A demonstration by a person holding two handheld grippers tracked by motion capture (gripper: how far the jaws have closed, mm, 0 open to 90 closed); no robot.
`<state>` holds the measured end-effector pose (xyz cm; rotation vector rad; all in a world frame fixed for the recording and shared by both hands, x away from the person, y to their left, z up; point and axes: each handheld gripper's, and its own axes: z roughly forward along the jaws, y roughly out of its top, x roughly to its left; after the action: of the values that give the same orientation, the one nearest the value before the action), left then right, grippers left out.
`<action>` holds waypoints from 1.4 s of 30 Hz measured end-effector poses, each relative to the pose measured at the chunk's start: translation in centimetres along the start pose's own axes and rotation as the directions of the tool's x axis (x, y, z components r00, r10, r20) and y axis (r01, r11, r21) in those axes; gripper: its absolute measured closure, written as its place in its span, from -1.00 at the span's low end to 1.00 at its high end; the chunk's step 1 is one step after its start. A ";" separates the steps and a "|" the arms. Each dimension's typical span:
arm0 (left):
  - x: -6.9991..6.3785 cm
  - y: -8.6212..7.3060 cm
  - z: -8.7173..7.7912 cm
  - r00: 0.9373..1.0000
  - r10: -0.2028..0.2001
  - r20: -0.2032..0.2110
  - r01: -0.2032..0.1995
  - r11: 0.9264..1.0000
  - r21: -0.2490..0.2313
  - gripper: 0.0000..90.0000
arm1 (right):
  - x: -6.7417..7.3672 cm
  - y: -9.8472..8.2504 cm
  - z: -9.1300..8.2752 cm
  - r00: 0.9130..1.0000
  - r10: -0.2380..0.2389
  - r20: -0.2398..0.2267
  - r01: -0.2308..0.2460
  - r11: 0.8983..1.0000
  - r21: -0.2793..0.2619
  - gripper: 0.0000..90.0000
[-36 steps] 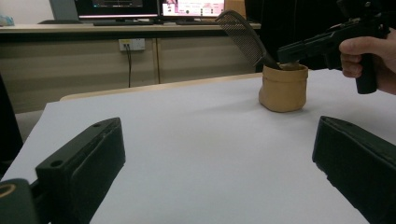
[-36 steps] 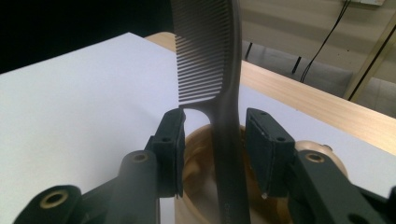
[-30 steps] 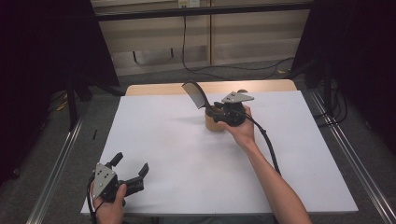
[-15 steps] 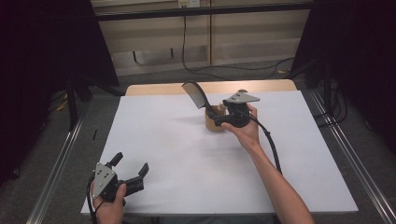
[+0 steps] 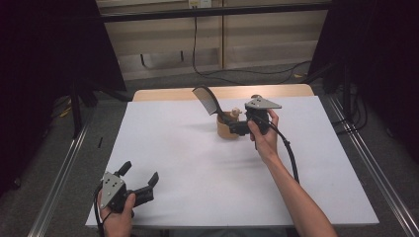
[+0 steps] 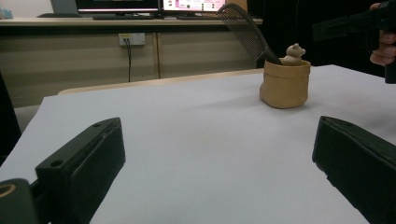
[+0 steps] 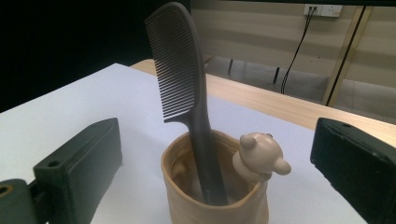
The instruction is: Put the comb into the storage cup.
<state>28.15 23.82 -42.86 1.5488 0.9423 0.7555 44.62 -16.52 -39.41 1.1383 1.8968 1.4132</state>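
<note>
Comb (image 7: 187, 88) sits handle-down in the tan cup (image 7: 187, 196), leaning on the far rim – placement looks done. Right gripper (image 5: 236, 126) has just been opening; its jaws now stand wide, cup and comb between them, pads clear of both. Left: back the right gripper off. Left gripper (image 5: 141, 186) rests near the table edge (image 5: 346, 217), well apart from the cup, jaws wide, nothing between. Bear figure (image 7: 259, 156) perches on the cup rim. Handle tip is hidden inside the cup – probably resting on the bottom, can't confirm.
</note>
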 end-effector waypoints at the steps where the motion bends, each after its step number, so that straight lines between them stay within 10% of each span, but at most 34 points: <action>1: 0.0 0.0 0.0 1.000 -0.003 0.000 0.003 1.000 -0.003 -0.94 | 0.0 0.0 0.0 1.000 -0.007 0.004 0.007 1.000 0.006 -0.97; 42: 0.2 0.1 -0.2 1.000 -0.001 -0.001 0.001 1.000 -0.009 -0.94 | -0.5 -2.2 -5.5 0.972 -0.037 0.232 0.061 0.993 -0.097 -0.93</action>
<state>28.10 24.02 -42.77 1.5400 0.9393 0.7591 39.87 -19.99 -39.70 1.1442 1.6599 1.2766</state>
